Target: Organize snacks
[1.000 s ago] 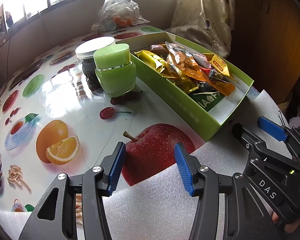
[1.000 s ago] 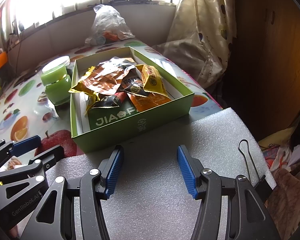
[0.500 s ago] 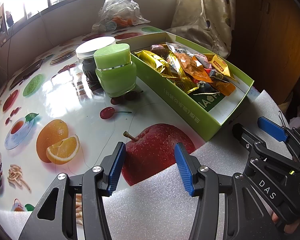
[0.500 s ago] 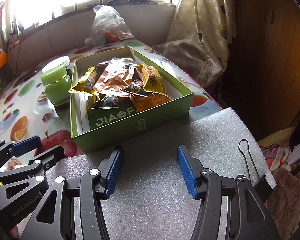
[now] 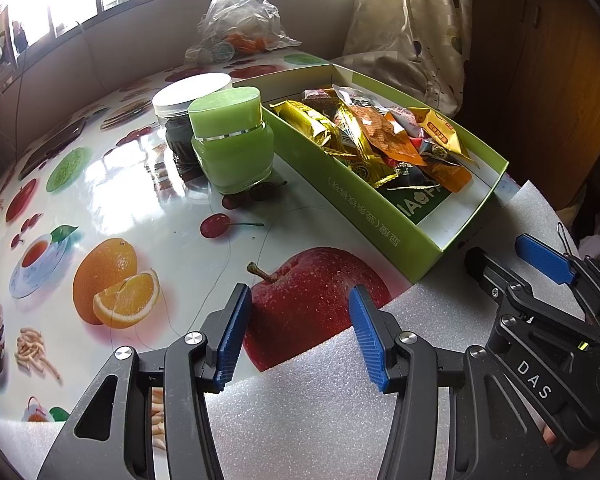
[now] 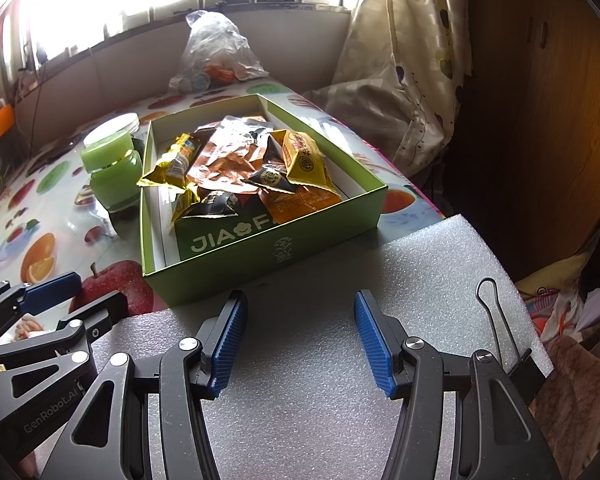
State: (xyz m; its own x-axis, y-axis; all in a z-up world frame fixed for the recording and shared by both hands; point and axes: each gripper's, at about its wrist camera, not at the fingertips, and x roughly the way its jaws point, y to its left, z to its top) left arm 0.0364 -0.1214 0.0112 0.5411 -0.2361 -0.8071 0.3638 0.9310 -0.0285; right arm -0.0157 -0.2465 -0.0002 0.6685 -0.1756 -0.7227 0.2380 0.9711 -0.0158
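Both grippers hang above a white foam sheet (image 6: 320, 360) at the near edge of a table (image 5: 100, 200) covered in a fruit-print cloth. The left gripper (image 5: 296, 332) has its blue pads parted with nothing between them; through the gap shows the printed red apple and the foam edge. The right gripper (image 6: 300, 340) is likewise spread and empty, over bare foam, just short of the box. The snacks (image 6: 244, 168), a loose heap of gold, orange and black foil packets, lie in the green box (image 6: 268, 256), piled toward its far end, with a dark green card lettered "JIA" showing on the box floor nearer the grippers. The box sits on the table with its near corner touching the foam. Just beside its left wall stands a green jar (image 5: 230, 144), and behind that a white-lidded jar (image 5: 190, 94). A clear plastic bag (image 6: 216, 52) rests at the table's far end below the window. A binder clip (image 6: 504, 332) grips the foam's right edge.
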